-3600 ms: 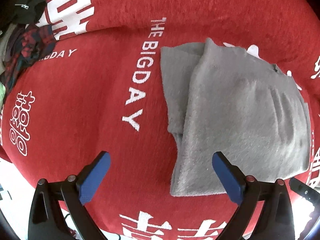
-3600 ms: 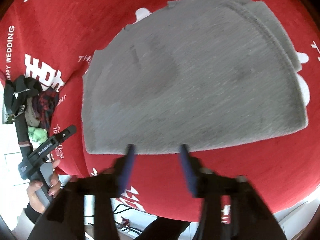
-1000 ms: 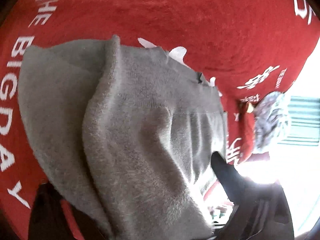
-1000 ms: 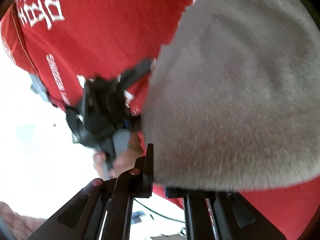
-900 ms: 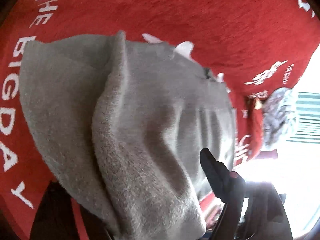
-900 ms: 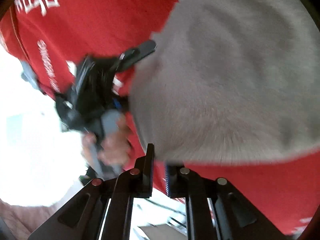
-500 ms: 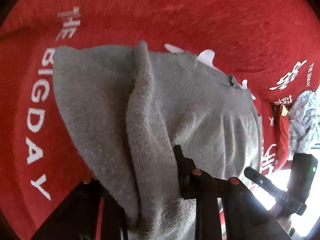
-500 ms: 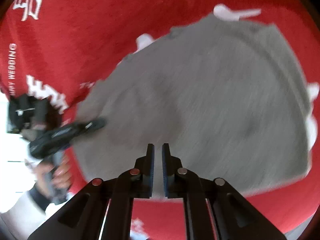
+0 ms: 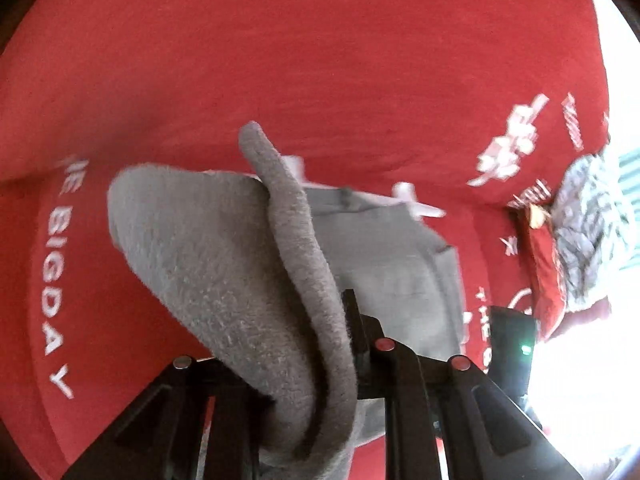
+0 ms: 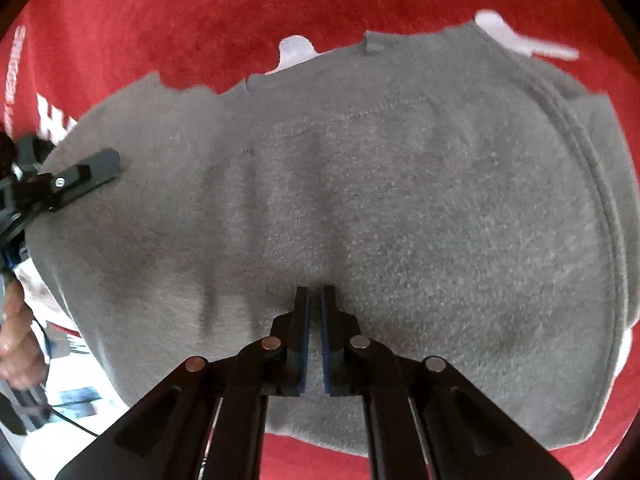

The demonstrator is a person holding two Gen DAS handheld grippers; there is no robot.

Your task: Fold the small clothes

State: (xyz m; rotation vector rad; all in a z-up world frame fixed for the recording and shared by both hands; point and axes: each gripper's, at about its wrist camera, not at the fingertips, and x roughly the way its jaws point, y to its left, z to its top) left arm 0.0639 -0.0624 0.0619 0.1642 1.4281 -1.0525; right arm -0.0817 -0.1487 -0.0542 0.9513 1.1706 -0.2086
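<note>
On the red printed cloth (image 9: 360,60), spread over the whole work surface: one grey fleece garment (image 10: 400,220), small, lying mostly flat across the middle, its far edge uneven against white printed shapes.

Left gripper (image 9: 320,336): jaws closing on a thick fold of the grey fleece garment at its left near corner. That corner is lifted off the cloth, and the raised edge runs up and away as a rolled ridge; fabric drapes over the left finger and hides most of it.

Right gripper (image 10: 315,300): jaws drawn together with only a thin slit between the blue pads (image 10: 306,332), tips resting on or just above the garment near its near edge. Whether a pinch of fleece sits between them cannot be told.

A hand (image 10: 16,340) shows at the left edge of the right wrist view, below the left gripper's body.

At the far right, beside the cloth's edge: a heap of grey-and-white patterned fabric (image 9: 588,232). White lettering (image 9: 56,280) runs along the cloth left of the garment.
</note>
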